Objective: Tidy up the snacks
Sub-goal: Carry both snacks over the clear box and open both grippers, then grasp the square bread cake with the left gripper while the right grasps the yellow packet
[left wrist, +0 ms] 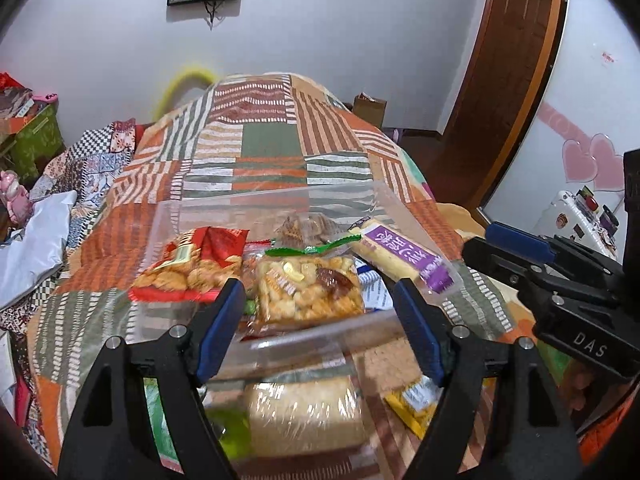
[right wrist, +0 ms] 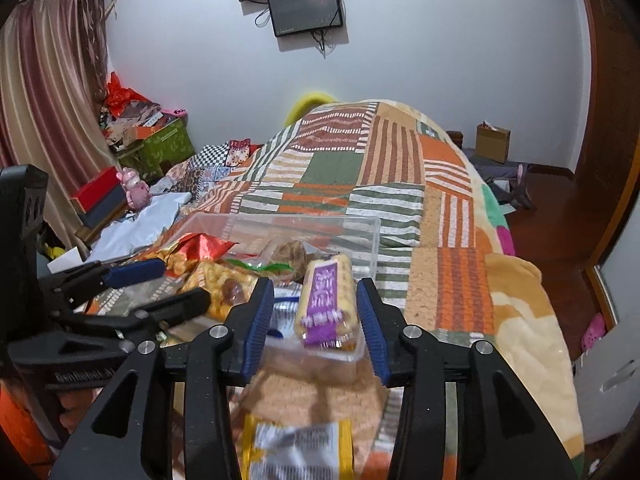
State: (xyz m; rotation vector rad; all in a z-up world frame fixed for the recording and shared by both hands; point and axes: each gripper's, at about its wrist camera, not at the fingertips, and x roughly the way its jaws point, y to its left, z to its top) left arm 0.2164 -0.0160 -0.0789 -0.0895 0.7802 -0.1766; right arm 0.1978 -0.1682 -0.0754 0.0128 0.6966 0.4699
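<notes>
Snack bin filling up on the bed, both grippers hovering with nothing in them

Left wrist view: the left gripper [left wrist: 320, 322] sits wide apart and empty, right at the near wall of the clear bin [left wrist: 280, 200], which rests on the patchwork quilt [left wrist: 260, 136]. I count four packs I can make out in or on the bin: one red cracker bag [left wrist: 192, 264], one mixed-cracker bag [left wrist: 308, 288], one brown pack at the back, and one purple-label cake roll [left wrist: 404, 254] leaning over the right rim, probably just dropped there. The right gripper [left wrist: 516, 252] is off to the side. Right wrist view: the right gripper [right wrist: 316, 316] is also spread wide, with the roll [right wrist: 326, 304] in line between its fingers but not touching them. One yellow packet [right wrist: 296, 444] lies loose on the quilt, looks like next up.
</notes>
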